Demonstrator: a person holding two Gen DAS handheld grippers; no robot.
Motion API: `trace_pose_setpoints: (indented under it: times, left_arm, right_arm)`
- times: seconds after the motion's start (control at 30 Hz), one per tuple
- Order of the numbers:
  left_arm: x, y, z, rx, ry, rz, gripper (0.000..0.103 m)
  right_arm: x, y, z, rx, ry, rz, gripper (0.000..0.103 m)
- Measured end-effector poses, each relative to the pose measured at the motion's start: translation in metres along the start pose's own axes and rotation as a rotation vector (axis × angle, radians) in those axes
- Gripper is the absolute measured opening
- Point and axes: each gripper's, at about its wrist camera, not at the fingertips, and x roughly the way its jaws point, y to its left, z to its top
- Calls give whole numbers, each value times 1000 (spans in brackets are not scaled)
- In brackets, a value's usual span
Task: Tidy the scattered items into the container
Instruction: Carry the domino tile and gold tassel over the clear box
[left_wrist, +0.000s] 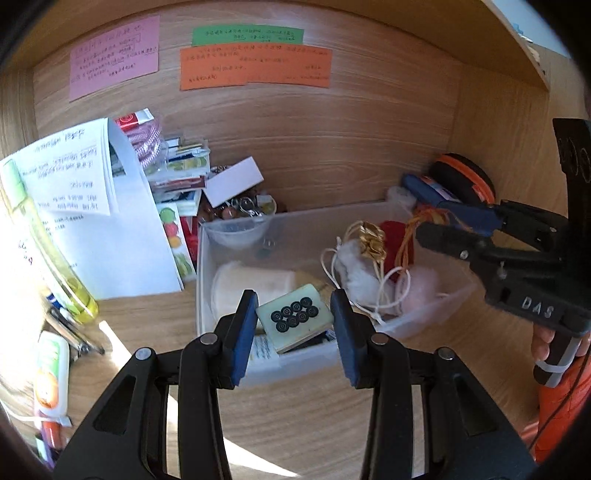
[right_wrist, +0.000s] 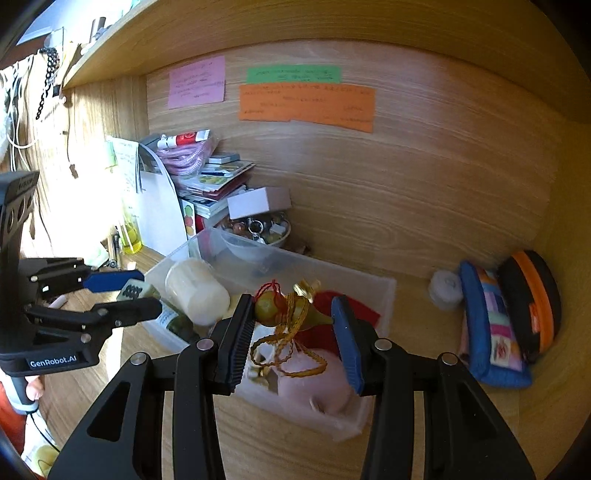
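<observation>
A clear plastic container (left_wrist: 205, 258) (right_wrist: 384, 291) sits on the wooden desk and holds a cream cup (left_wrist: 251, 286) (right_wrist: 195, 291), a red and white pouch, a gold ornament and a pink plush (right_wrist: 317, 384). My left gripper (left_wrist: 295, 332) (right_wrist: 142, 291) is shut on a green mahjong tile (left_wrist: 293, 317) (right_wrist: 133, 290) above the container's near left corner. My right gripper (right_wrist: 293, 325) (left_wrist: 448, 227) is shut on a yellow-green gourd charm with gold cord (right_wrist: 288, 314) above the container's right half.
A blue patchwork pouch (right_wrist: 487, 325) and a black and orange round case (right_wrist: 532, 299) (left_wrist: 461, 177) lie right of the container. Papers (left_wrist: 110, 221), a yellow-green bottle (left_wrist: 48, 254), stacked cards and a bowl of trinkets (right_wrist: 258, 229) crowd the left and back. Coloured notes hang on the back wall.
</observation>
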Motion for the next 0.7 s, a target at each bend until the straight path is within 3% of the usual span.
trace_pose_setpoints:
  times: [0.2,0.4,0.7]
  left_arm:
    - [20,6,7,-21,28,19,40]
    - [43,11,12,-59,61,-28,40]
    - [55,4,7,-30,61,-38,40]
  right_arm:
    - [26,12,5,-53,33,26,39]
    - [49,14,-1,-75,78,38,39]
    - [65,5,-11,-72,115,26,39]
